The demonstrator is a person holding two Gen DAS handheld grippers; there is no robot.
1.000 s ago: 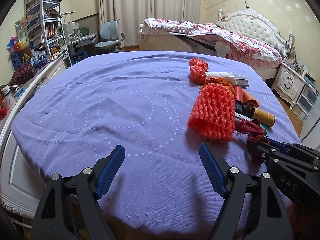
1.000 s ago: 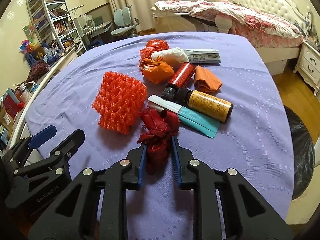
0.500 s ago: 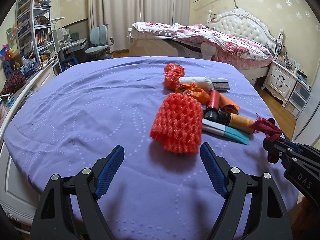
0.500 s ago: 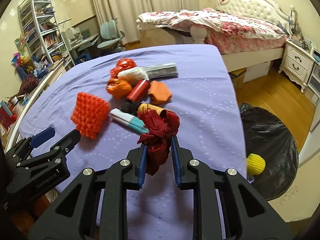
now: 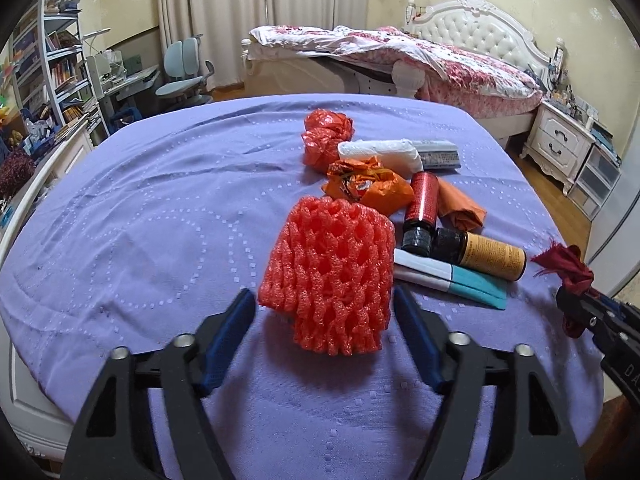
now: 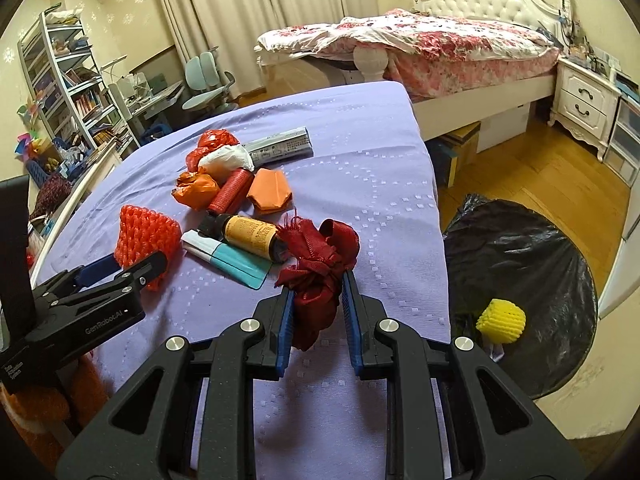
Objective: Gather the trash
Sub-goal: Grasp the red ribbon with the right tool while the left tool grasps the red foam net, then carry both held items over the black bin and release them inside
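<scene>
My right gripper (image 6: 316,300) is shut on a dark red cloth scrap (image 6: 320,264) and holds it above the purple table (image 6: 360,168), near the right edge. The scrap also shows in the left wrist view (image 5: 568,268). My left gripper (image 5: 324,308) is open, its fingers on either side of the near end of an orange-red foam net (image 5: 332,264). A black trash bag (image 6: 520,280) lies open on the floor to the right, with a yellow foam net (image 6: 502,320) inside.
On the table lie an amber bottle (image 5: 480,254), a red bottle (image 5: 420,208), a white-and-teal packet (image 5: 448,278), orange wrappers (image 5: 368,186), a red bag (image 5: 326,140), white tissue (image 5: 380,154) and a grey box (image 5: 436,154). A bed and nightstand stand behind.
My right gripper has lifted the red scrap off the table and swung right toward the trash bag. My left gripper has moved right and forward until its fingers flank the foam net.
</scene>
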